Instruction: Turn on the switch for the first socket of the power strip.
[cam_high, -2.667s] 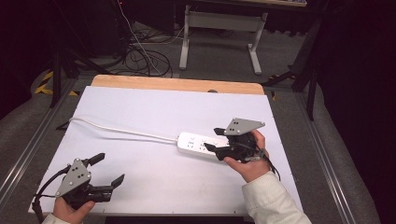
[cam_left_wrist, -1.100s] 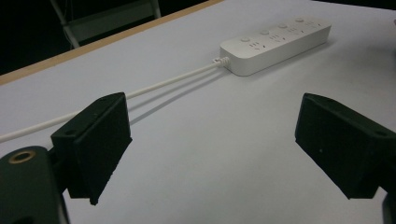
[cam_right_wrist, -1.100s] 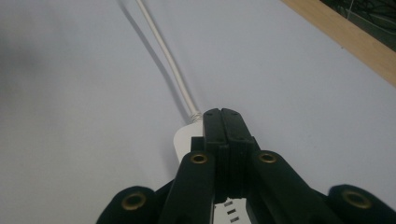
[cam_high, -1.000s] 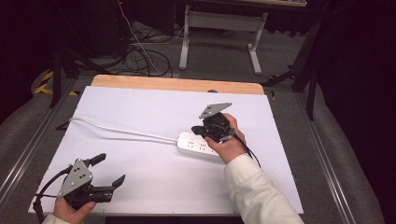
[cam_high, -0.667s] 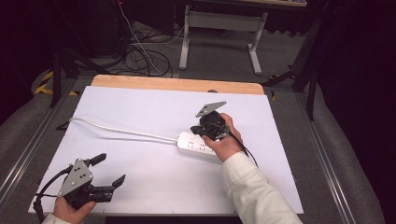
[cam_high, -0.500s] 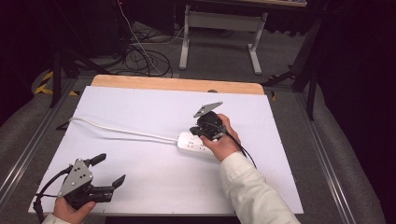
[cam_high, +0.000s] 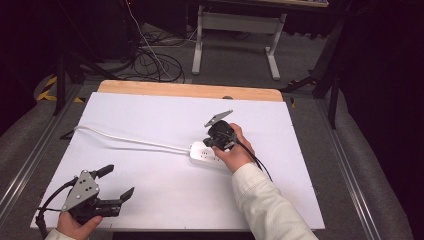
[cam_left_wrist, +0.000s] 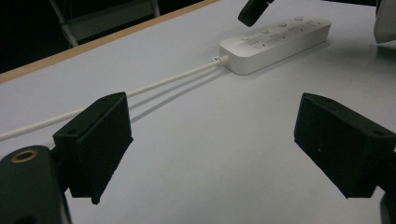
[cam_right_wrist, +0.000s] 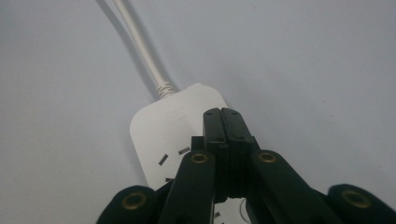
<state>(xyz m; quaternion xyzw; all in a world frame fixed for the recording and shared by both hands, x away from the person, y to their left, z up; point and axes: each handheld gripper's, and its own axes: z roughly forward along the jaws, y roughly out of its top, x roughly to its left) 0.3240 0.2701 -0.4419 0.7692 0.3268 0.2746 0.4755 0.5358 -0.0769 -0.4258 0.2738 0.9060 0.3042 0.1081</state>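
White power strip (cam_high: 209, 155) | right tongs (cam_high: 216, 141) closed above | left tongs (cam_high: 116, 184) apart

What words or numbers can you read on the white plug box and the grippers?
Power strip: a faint raised mark near its cord end in the right gripper view, too blurred to read.
Its buttons in the left gripper view: no readable marks.
Left gripper and right gripper: no writing seen.
Nothing can be read for sure.

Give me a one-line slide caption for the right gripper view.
Right gripper, jaws shut together, poised over the cable end of a white plastic power strip on a white table.
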